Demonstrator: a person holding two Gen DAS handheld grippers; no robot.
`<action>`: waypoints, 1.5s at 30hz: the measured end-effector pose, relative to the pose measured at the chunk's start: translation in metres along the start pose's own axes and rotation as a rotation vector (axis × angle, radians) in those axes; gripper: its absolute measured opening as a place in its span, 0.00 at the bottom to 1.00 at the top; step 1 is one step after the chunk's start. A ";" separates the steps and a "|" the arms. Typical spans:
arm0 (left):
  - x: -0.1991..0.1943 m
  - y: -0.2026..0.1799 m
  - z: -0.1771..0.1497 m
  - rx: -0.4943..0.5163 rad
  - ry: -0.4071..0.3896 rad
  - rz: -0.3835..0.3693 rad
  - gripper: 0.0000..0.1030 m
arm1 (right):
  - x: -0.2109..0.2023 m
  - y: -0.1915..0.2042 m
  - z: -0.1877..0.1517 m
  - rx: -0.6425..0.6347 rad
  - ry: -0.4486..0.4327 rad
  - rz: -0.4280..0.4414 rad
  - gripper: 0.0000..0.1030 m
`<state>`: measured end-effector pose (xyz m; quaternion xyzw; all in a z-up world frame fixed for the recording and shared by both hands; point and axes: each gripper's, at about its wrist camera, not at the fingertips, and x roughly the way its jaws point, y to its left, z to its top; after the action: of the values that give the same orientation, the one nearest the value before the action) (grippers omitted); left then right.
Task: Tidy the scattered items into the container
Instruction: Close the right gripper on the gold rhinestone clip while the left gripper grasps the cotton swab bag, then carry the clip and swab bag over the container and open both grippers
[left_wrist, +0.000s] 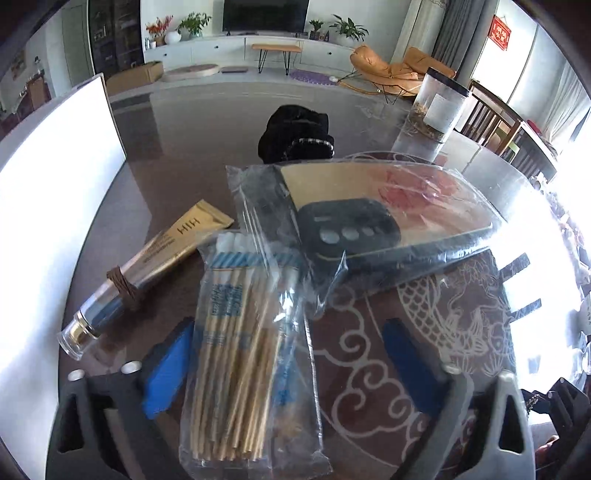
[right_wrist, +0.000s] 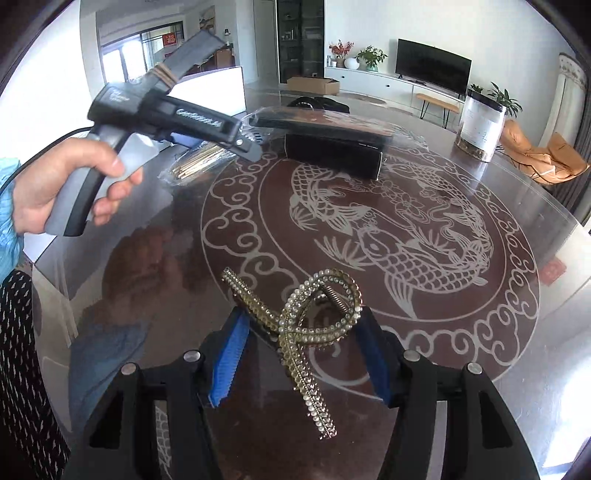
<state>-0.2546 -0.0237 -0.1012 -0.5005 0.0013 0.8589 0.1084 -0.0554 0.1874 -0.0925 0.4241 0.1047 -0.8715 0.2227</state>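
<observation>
Looking down the right gripper (right_wrist: 299, 354), a rhinestone hair clip (right_wrist: 314, 332) is seen pinched between the blue pads (right_wrist: 227, 363), lifted clear of the glass table (right_wrist: 498, 332), with the jaws narrowed onto its looped end. The long tail of the clip hangs out toward the camera, so it could swing or slip out if the grip is only on the curved wire, and a fall onto glass wouldn't be pretty.

The left gripper (left_wrist: 291, 365) is held wide, with nothing pressed yet. A plastic bag of cotton swabs (left_wrist: 243, 350) lies between its fingers, overlapping the near corner of a black box wrapped in clear film (left_wrist: 369, 221). Left of that box a gold tube (left_wrist: 147, 269) is lying on the table, and behind the box a black bundle (left_wrist: 295, 133) can be made out. A clear jar (left_wrist: 439, 107) stands to the back right of the box.

Which thing is meant as the container can't be told for sure; a white panel (left_wrist: 55, 206) far left of the box might be part of it.

Trouble spots: the bag is slippery and loose, so only film might get caught and the swabs could slide out one end. Since it overlaps the box wrap, that could be dragged along too. The gold tube could easily be knocked and rolled off.
</observation>
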 end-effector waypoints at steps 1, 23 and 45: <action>-0.002 -0.002 -0.001 0.012 -0.013 0.030 0.60 | -0.001 0.000 -0.001 0.000 0.000 0.001 0.59; -0.085 -0.045 -0.168 0.030 -0.042 0.113 0.89 | -0.013 0.012 -0.022 0.101 0.027 -0.099 0.85; -0.079 -0.049 -0.165 -0.012 0.003 0.129 1.00 | -0.012 0.008 -0.032 0.127 0.047 -0.119 1.00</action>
<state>-0.0665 -0.0085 -0.1107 -0.5012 0.0286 0.8634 0.0499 -0.0226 0.1955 -0.1032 0.4509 0.0797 -0.8778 0.1406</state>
